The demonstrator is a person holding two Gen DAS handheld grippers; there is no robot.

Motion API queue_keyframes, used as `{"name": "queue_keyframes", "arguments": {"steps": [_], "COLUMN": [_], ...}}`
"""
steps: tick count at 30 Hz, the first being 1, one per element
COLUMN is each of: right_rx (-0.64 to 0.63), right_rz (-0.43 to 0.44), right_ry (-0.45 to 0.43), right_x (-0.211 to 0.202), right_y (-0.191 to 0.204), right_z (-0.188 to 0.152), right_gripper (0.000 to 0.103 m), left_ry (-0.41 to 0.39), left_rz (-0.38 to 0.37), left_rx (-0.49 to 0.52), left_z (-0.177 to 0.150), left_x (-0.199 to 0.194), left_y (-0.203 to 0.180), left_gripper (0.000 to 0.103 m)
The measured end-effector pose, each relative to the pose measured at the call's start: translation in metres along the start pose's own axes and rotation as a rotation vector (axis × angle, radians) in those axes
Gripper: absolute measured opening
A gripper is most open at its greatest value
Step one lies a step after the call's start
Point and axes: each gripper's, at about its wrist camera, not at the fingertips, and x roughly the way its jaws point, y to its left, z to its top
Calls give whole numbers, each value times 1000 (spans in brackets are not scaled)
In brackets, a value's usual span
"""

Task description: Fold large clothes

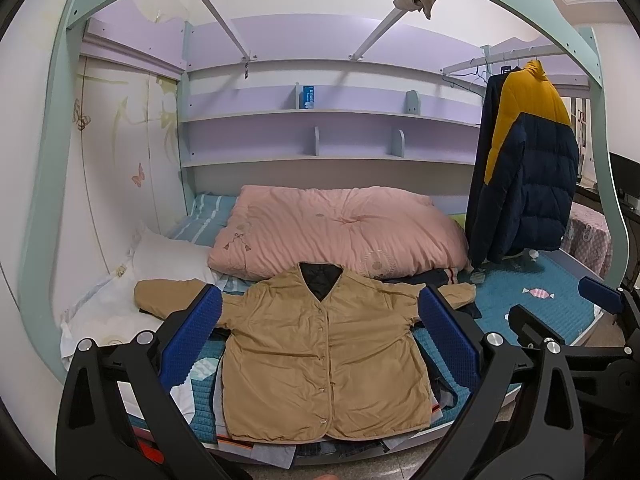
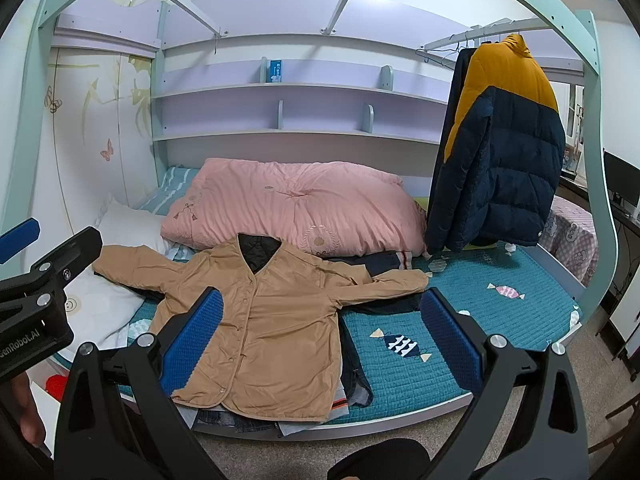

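Low bed [image 2: 520,312] under a pale green frame, covered by a teal quilted mat [image 1: 552,312] printed with candies and a fish. At the far end, a puffy pink duvet [image 1: 340,232], bunched across the width. To the left, white pillows [image 1: 160,256] against the wall. Up front, near the edge, a pile of dark clothes [image 2: 356,380], topped by a tan jacket [image 1: 320,360] lying buttoned, front up, both sleeves spread wide. Right half of mat bare.
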Motion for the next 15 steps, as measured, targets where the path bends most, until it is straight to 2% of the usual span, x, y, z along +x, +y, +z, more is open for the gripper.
{"name": "queue_keyframes", "arguments": {"steps": [15], "right_rx": [4], "right_rz": [1], "right_ry": [-3], "right_x": [-4], "right_y": [-1], "right_z": [0], "right_gripper": [96], "left_ry": [2], "left_rz": [0], "left_rx": [3], "left_z": [1], "left_x": [0], "left_y": [0], "left_gripper": [98]}}
